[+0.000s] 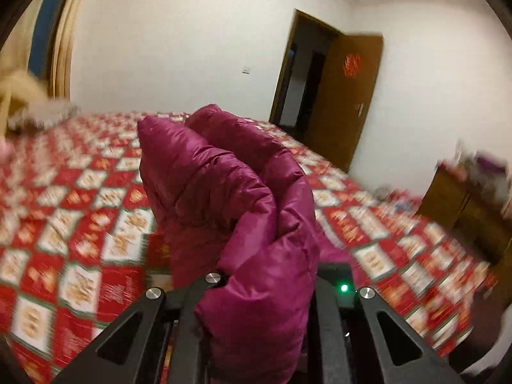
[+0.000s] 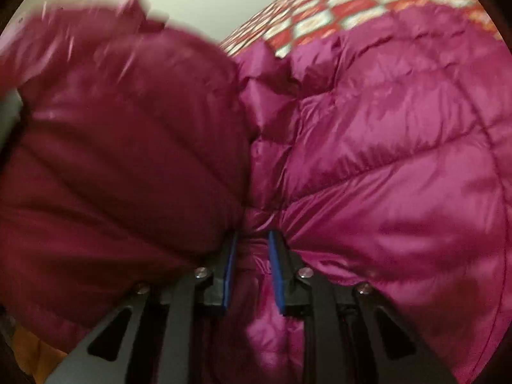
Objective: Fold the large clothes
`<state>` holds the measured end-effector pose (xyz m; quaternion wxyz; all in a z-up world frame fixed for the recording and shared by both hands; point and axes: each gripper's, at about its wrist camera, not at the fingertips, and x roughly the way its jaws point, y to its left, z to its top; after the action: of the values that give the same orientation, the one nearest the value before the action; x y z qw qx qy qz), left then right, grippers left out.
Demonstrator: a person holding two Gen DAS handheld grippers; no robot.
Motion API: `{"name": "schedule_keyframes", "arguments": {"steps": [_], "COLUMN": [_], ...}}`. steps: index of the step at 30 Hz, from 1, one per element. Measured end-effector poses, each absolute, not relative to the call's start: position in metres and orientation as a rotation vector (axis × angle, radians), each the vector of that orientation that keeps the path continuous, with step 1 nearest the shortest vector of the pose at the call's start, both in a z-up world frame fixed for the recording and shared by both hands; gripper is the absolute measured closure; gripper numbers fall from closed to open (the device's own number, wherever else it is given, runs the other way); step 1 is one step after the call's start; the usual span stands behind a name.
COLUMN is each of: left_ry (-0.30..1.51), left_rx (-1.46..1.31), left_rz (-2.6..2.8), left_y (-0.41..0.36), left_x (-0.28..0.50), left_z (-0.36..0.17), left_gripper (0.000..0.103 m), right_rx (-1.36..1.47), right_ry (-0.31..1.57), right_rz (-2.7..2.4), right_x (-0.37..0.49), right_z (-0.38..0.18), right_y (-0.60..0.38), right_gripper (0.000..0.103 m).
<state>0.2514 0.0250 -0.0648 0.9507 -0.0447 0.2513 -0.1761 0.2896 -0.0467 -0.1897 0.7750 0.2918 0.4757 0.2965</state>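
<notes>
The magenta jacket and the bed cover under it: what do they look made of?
The magenta jacket: probably thin nylon or polyester shell over puffy fill, judging by its glossy sheen, fine crinkles and stitched quilted channels. The bed cover: looks like a woven or quilted printed textile, matte, in red-and-white checks; motion blur hides its weave.

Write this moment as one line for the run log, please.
step: fold jacket | left claw: shut on jacket, raised over bed | right claw: shut on jacket

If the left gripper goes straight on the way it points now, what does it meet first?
The left gripper is shut on the purple puffer jacket, bunched before it. Beyond, probably the red patterned bedspread; depth is unclear.
</notes>
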Motion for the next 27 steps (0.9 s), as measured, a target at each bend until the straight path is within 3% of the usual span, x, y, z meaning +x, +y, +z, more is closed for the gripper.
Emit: {"name": "schedule_keyframes", "arguments": {"steps": [13,24,27], "left_ry": [0.492,0.585,0.600], "left_rx": [0.185,0.437,0.478], "left_rz": [-0.427,-0.552,-0.572], "left_y": [-0.044,-0.116,-0.128], "left_x": [0.239,0.228,0.226], "left_z": [-0.082,-0.142,-0.156], "left_gripper": [0.087,0.086,0.085], "right_rx": [0.590,0.630,0.632], "right_ry": [0.849,0.825,0.822], "right_rz": [0.386,0.248,0.240], "right_x": [0.249,0.213,0.208], "right_z": [-0.151,-0.155,-0.146], "right_y": [-0.183,-0.245,-0.252], "right_gripper": [0.078,0.078,0.071]}}
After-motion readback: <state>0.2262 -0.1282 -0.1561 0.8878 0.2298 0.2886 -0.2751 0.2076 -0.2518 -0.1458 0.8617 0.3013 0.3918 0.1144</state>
